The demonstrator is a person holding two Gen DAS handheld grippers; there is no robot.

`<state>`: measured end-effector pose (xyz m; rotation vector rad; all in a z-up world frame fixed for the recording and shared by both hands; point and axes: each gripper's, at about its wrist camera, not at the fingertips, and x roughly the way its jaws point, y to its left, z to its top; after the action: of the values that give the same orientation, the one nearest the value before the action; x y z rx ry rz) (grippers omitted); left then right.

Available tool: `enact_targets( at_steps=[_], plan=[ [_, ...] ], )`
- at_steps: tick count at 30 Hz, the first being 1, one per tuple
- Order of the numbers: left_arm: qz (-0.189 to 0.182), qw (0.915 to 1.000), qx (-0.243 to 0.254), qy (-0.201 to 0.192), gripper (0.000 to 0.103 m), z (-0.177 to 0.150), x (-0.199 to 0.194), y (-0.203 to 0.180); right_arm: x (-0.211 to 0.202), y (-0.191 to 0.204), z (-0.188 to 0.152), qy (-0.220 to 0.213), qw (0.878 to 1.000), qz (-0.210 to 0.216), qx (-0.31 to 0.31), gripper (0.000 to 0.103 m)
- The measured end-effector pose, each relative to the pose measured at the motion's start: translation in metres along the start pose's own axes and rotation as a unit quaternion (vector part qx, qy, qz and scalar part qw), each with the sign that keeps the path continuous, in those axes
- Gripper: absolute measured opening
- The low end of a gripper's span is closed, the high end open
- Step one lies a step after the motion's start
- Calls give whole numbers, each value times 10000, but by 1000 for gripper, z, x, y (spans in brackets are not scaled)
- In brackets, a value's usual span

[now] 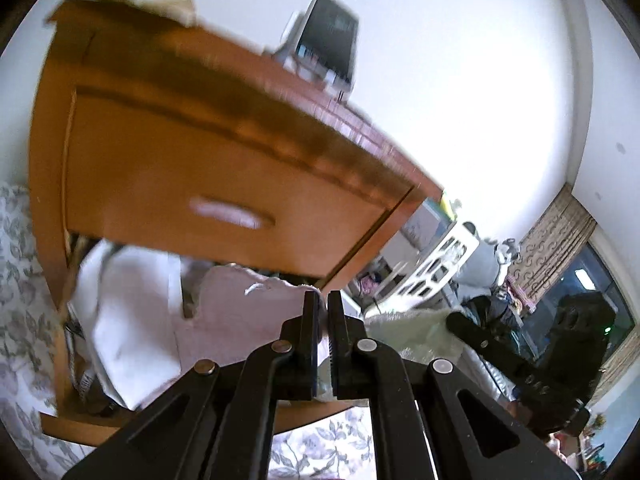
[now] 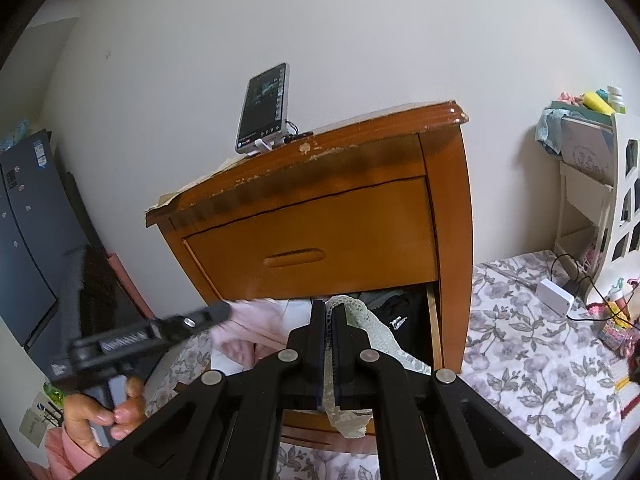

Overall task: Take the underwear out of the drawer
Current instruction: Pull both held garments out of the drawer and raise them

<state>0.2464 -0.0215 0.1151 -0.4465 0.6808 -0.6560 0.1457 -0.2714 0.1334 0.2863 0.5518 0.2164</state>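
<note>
Your left gripper (image 1: 323,304) was closed tight, its jaws nearly together at the lower centre of the left wrist view, with a fold of pale pink underwear (image 1: 240,312) pinched between them. The rest of that garment spread to the left of the jaws, over the open lower drawer (image 1: 80,424) of the wooden nightstand (image 1: 180,160). That whole view was blurred.

In the right wrist view, your right gripper (image 2: 331,312) was also clamped shut, at lower centre, on a strip of cream lace (image 2: 380,332). The lace ran between the pads and hung out below them, and trailed to the right over dark clothing (image 2: 396,308) in the drawer (image 2: 434,332).

At the lower left of that view your left hand (image 2: 108,416) held the other gripper (image 2: 224,312), its tip against the pink fabric (image 2: 256,320) just above the drawer's contents. A phone (image 2: 264,108) stood on the nightstand top (image 2: 360,136), in the upper centre. Floral bedding (image 2: 520,340) lay to the right.
</note>
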Motion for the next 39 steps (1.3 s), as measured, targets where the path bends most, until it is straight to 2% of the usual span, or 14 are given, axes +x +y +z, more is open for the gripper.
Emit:
enact_targets(
  at_steps=[8,13,19,27,35,39],
  plan=[
    [-126,9969,210,-752,4,14,-65,-21,-30,12,11,-366,9993,31,-83,3],
    [-249,9902,515,-1272,4,22,-110,-45,-51,25,17,-544,9983,48,-214,3],
    [-226,9833,756,-1638,4,23,-155,-67,-82,41,23,-768,9962,58,-404,3],
    [-18,9815,987,-1642,4,4,-188,-91,-122,68,23,-883,9933,116,-740,3],
    [121,9856,769,-1500,4,-14,-200,-89,-165,94,19,-1135,9863,223,-1176,3],
    [286,9890,670,-1286,4,-23,-196,-86,-164,103,12,-872,9861,163,-1408,4]
  ],
)
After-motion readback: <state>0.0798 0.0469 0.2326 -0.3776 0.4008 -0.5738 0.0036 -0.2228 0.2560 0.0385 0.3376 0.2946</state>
